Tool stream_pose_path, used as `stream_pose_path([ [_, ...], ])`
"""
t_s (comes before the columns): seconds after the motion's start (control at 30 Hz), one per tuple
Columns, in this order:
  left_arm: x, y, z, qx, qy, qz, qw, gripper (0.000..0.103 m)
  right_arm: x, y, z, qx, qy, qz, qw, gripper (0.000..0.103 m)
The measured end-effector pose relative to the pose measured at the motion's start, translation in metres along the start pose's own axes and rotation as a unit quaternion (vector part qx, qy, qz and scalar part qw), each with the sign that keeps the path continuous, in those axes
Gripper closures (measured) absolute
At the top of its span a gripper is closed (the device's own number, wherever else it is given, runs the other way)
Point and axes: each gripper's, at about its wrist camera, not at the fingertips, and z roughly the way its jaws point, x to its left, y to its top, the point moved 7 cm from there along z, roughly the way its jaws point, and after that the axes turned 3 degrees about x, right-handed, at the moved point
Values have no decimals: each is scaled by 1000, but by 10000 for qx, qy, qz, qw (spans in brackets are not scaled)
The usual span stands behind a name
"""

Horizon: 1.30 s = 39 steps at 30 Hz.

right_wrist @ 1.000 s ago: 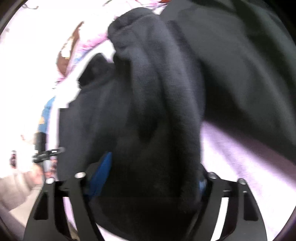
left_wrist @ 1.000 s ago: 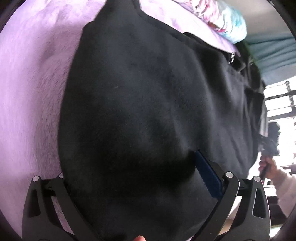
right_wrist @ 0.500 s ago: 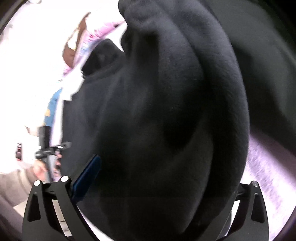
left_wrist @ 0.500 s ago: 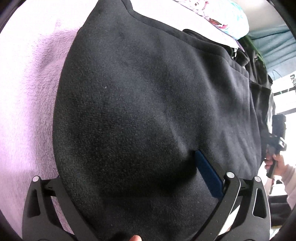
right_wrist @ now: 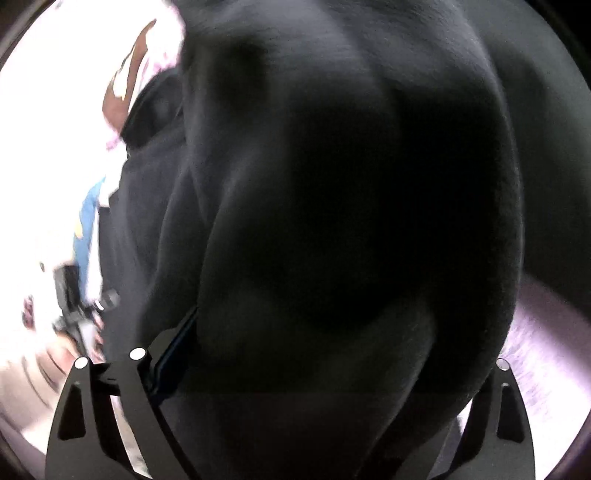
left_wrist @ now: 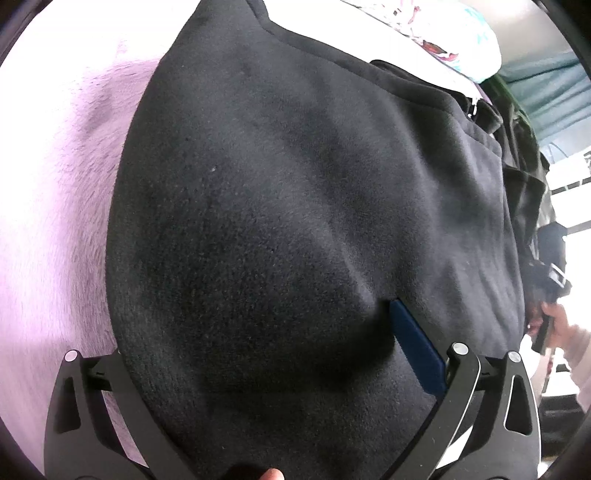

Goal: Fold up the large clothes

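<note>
Your black fleece garment [left_wrist: 314, 221] lies on the lilac plush blanket [left_wrist: 55, 229], its long axis running from your left gripper [left_wrist: 280, 373] away toward the far right, where a zipper pull [left_wrist: 472, 107] and collar sit near the blanket's far edge. The blanket shows bare along the garment's left side.

Your left gripper's fingers stand wide, with a hump of fleece filling the space between them; its blue pad [left_wrist: 413, 350] lies against the cloth, and you cannot tell whether it presses or merely rests.

In the right wrist view, a thick folded bulge of the same fleece [right_wrist: 351, 240] fills nearly everything between your right gripper [right_wrist: 321, 369], whose jaws have just been opening and now stand at their widest, the cloth between them and not pinched.

Only the left view shows a patterned pillow [left_wrist: 461, 33] beyond the garment. Your right hand [left_wrist: 565, 328] appears at its right edge; the right view shows blurred shapes at left.
</note>
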Motion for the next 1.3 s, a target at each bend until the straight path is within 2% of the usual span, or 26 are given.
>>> stream_pose_path([
  [0.1,0,-1,3,-63,47,-41,10000,5,13,-4,1,355,179,-473,9981,7],
  [0.17,1,-1,4,-77,47,-70,9999,5,4,2,-2,442,252,-355,9981,24],
  [0.23,1,-2,4,-116,54,-61,9999,5,-8,4,-3,427,516,9,9978,25],
  [0.37,1,-1,4,-115,38,-63,9999,5,-5,-1,-2,340,651,-36,9973,24],
  [0.47,3,1,4,-38,-30,-69,10000,5,-5,4,0,316,913,239,9950,25],
  [0.57,6,2,4,23,-94,-16,10000,5,-1,1,0,376,869,288,9951,18],
  [0.7,4,2,0,41,-253,48,9997,6,23,-6,1,404,436,-163,9981,16],
  [0.8,4,0,-3,31,-476,84,9988,6,17,-4,-3,260,489,202,9983,18],
  [0.9,6,1,-3,108,-535,8,9985,7,14,-4,1,267,172,377,9988,24],
  [0.97,10,4,-3,111,-602,-210,9979,11,13,-3,1,208,219,639,9975,32],
  [1.03,18,3,-6,101,-687,-466,9965,20,-7,-4,-11,154,276,723,9969,43],
  [1.2,22,7,-14,99,-939,-616,9936,38,0,-7,-13,147,208,680,9974,48],
  [1.3,21,6,-18,131,-966,-594,9935,48,9,-8,-16,161,197,542,9982,52],
])
